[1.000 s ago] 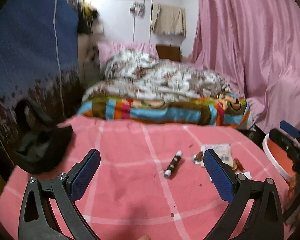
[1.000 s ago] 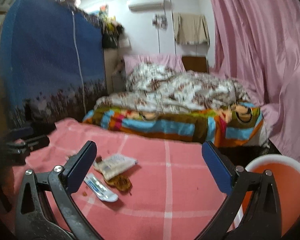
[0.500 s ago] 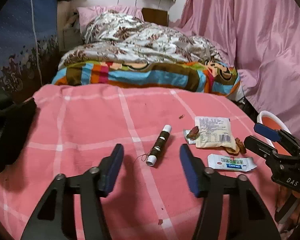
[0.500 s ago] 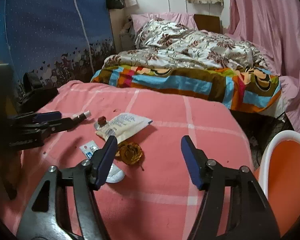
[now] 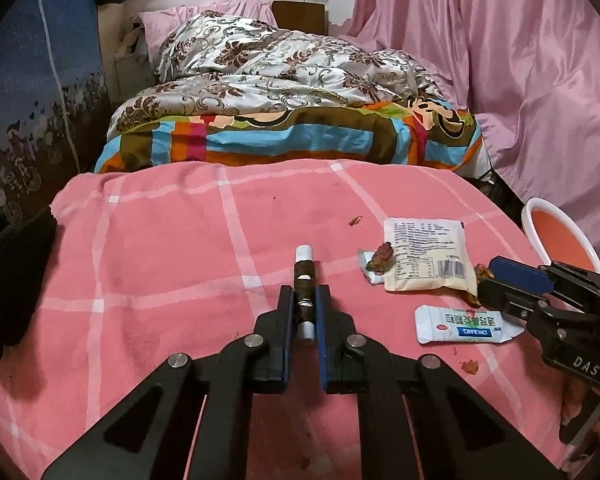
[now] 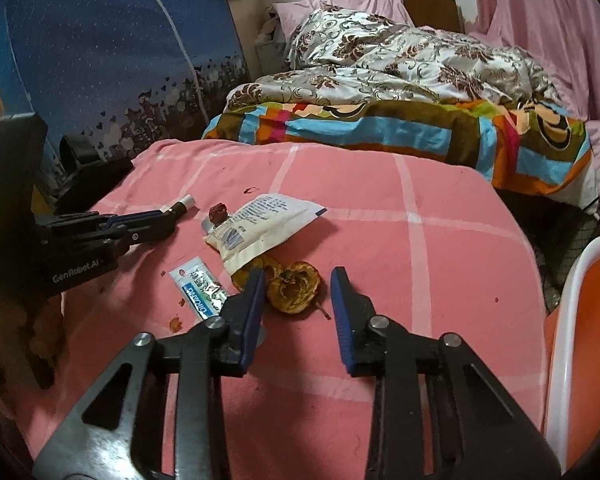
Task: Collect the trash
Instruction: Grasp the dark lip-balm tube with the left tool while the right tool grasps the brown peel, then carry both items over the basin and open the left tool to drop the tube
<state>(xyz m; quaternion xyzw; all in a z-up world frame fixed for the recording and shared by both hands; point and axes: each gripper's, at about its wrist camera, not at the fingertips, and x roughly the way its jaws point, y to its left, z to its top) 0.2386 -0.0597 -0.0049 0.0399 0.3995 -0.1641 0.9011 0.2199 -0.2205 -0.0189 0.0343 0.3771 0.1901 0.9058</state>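
Left tool [image 5: 304, 312] is clamped on the small dark brown tube with white ends [image 5: 305, 280], lying on the pink checked cloth [image 5: 160, 264]; its long axis runs straight away from the tool. Right tool [image 6: 298, 294] sits with jaws apart around the dried yellow-brown flower [image 6: 294, 286]. Grab step, I'd say. Next: lift, carry to the orange bin with white rim [image 6: 588, 320].

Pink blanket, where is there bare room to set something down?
Free: the pink blanket left of the tube, toward the black bag, and the stretch before the striped quilt. Crowded: right side, around the white packet, sachet and bin.
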